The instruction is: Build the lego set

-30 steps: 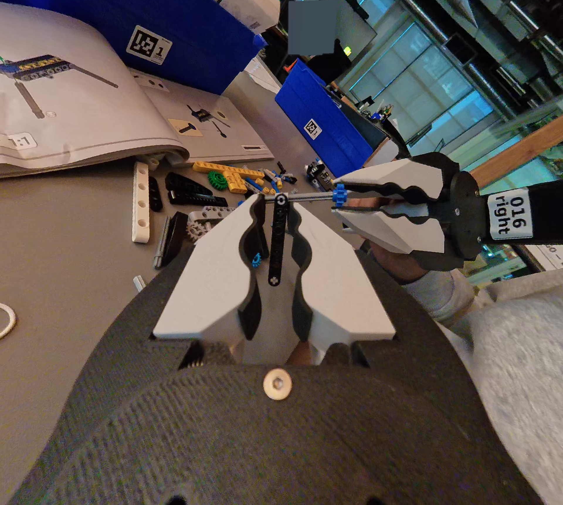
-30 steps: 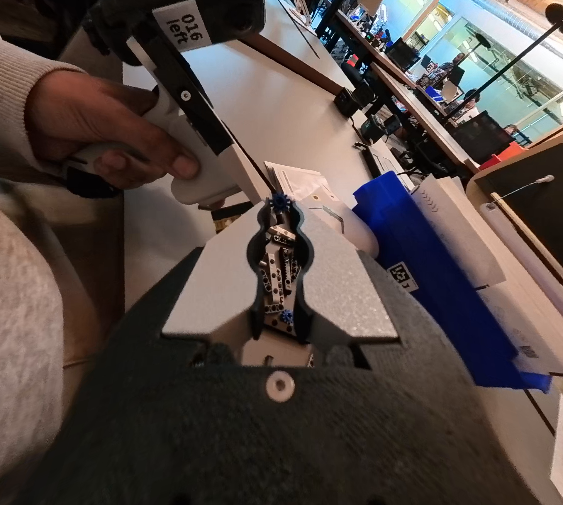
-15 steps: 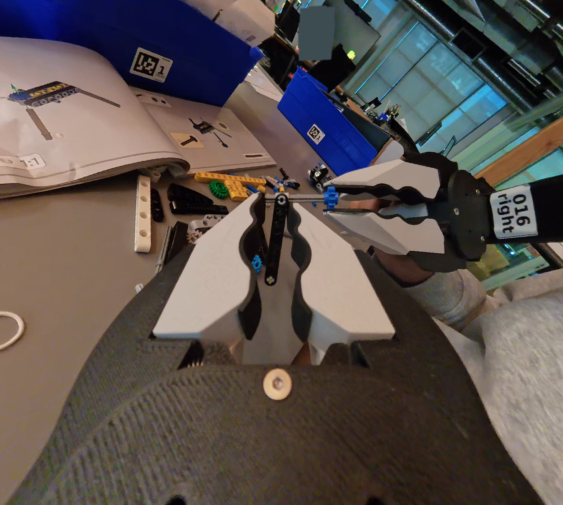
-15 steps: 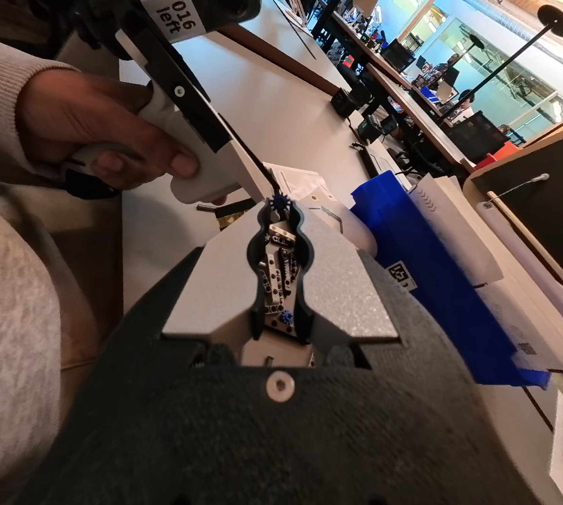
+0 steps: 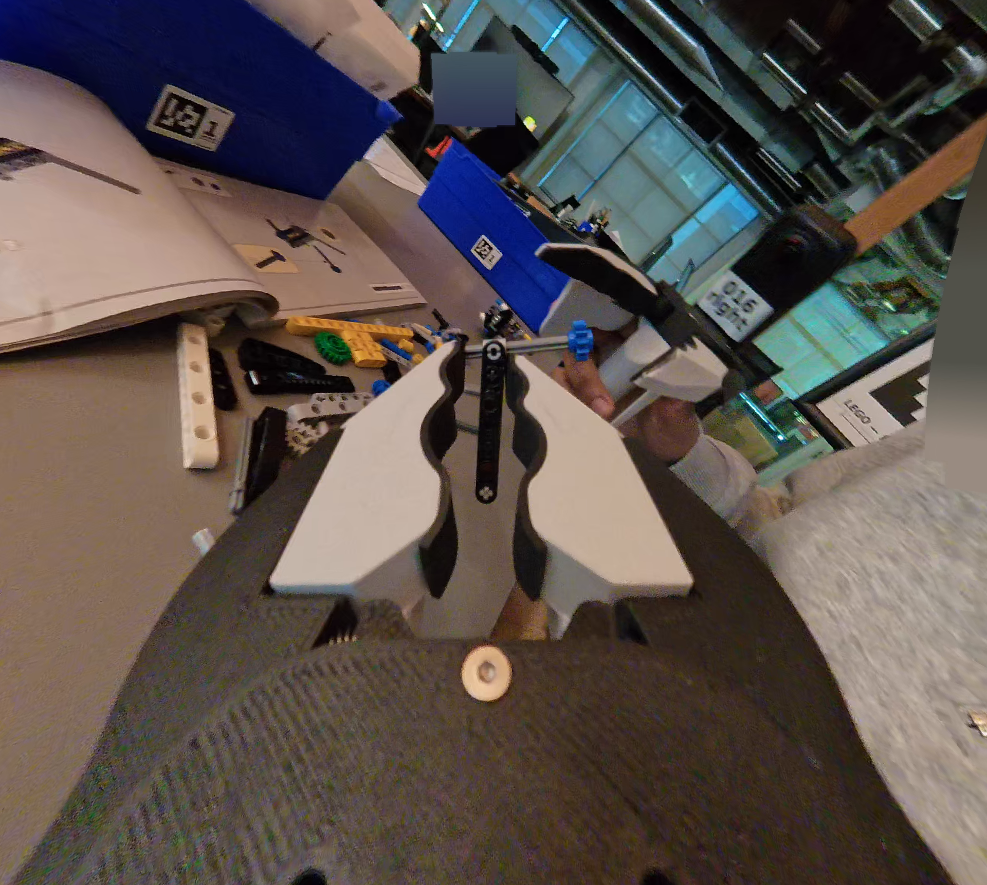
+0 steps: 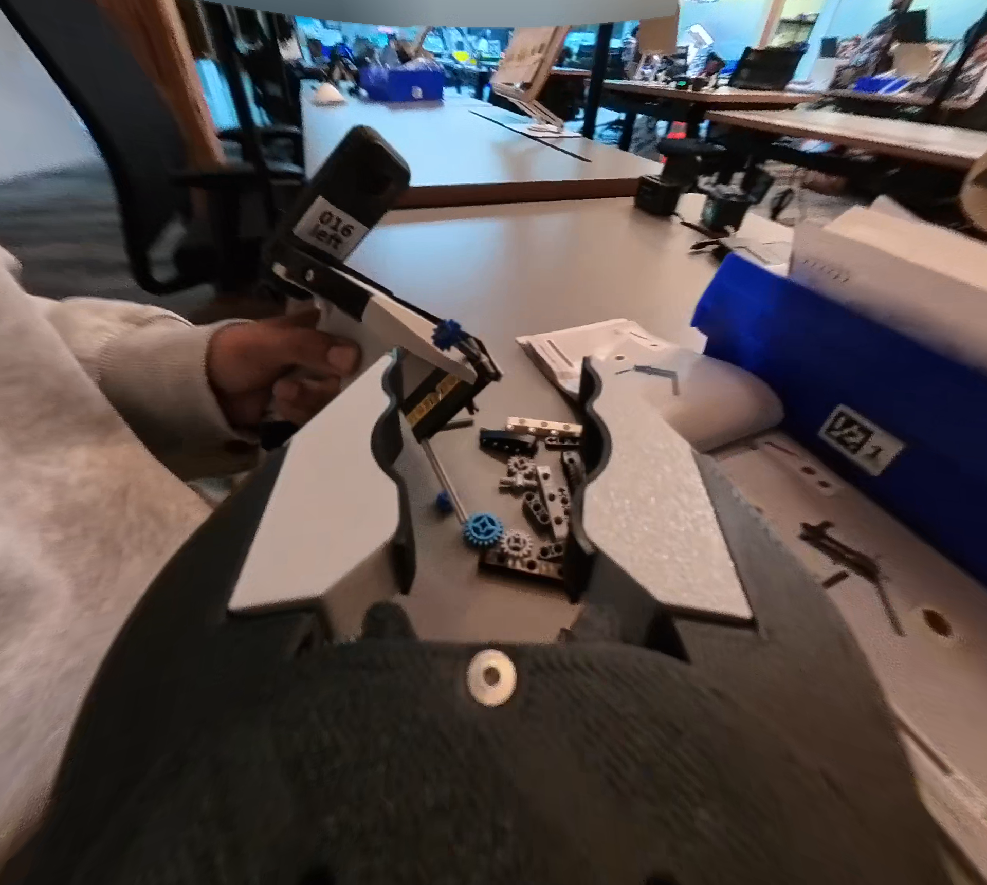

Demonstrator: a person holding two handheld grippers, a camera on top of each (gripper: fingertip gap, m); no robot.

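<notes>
My left gripper (image 5: pixel 488 352) is shut on a thin black lego beam (image 5: pixel 491 411) and holds it upright above the table. A grey axle (image 5: pixel 529 344) runs through the beam's top hole, with a small blue bush (image 5: pixel 579 339) on its right end. My right gripper (image 6: pixel 488 373) is open and empty, tilted down over loose parts on the table. It also shows in the left wrist view (image 5: pixel 598 320), just behind the bush and apart from it. The left gripper (image 6: pixel 480 368) with the bush (image 6: pixel 446 332) shows in the right wrist view.
Loose parts lie on the grey table: a yellow beam (image 5: pixel 347 328), green gear (image 5: pixel 332 347), white beam (image 5: pixel 196 395), black beams (image 5: pixel 288 373), a blue gear (image 6: pixel 482 531) and grey gears (image 6: pixel 517 544). An open instruction booklet (image 5: pixel 107 245) and blue bins (image 5: pixel 187 58) stand behind. Left tips to right tips: about 4 cm.
My right gripper has let go of the blue bush, opened wide and swung away to face the table. The axle and bush stay in the beam held by my left gripper.
</notes>
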